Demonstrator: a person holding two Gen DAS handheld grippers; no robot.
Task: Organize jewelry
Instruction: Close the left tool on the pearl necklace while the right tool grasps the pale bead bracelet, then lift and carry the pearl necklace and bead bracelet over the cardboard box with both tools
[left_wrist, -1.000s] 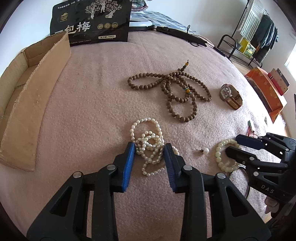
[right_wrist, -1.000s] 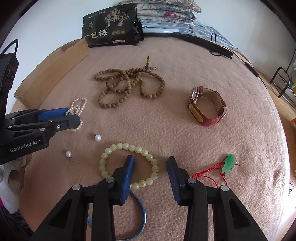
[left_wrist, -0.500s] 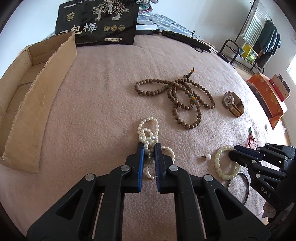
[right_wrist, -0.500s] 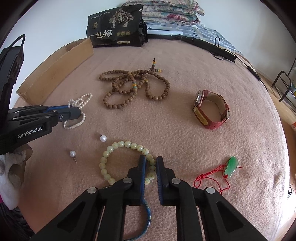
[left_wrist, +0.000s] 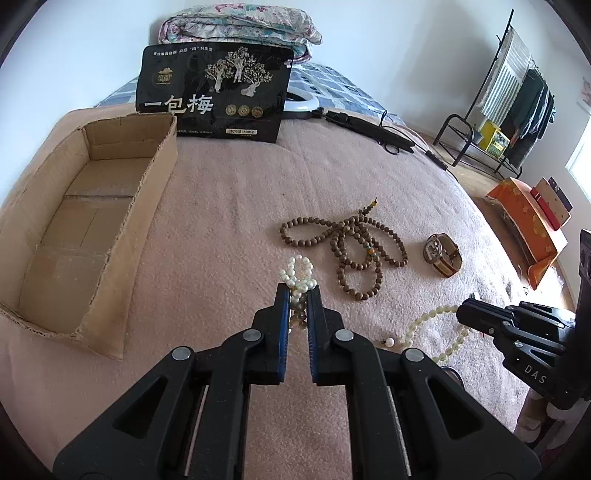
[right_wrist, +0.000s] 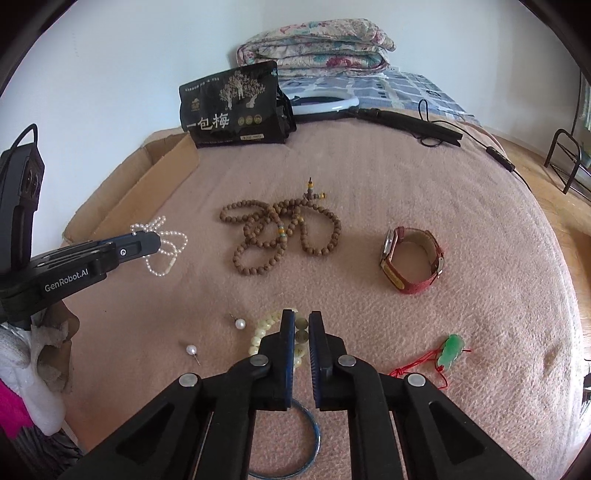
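left claw (left_wrist: 298, 295) clamps the pearl necklace (left_wrist: 298, 277), now lifted off the pink blanket (left_wrist: 229, 206) toward the cardboard box (left_wrist: 85, 236) at 10 o'clock; right claw (right_wrist: 301, 325) pinches the pale bead bracelet (right_wrist: 264, 334), a second ago both gaped. light, limp strands, best taken bunched.

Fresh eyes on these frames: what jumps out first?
Both grippers are shut on beads: the left gripper on the white pearl necklace, raised off the pink blanket, and the right gripper on the pale green bead bracelet. Behind them, a tangle of brown wooden prayer beads lies mid-blanket, with the open cardboard box at far left.
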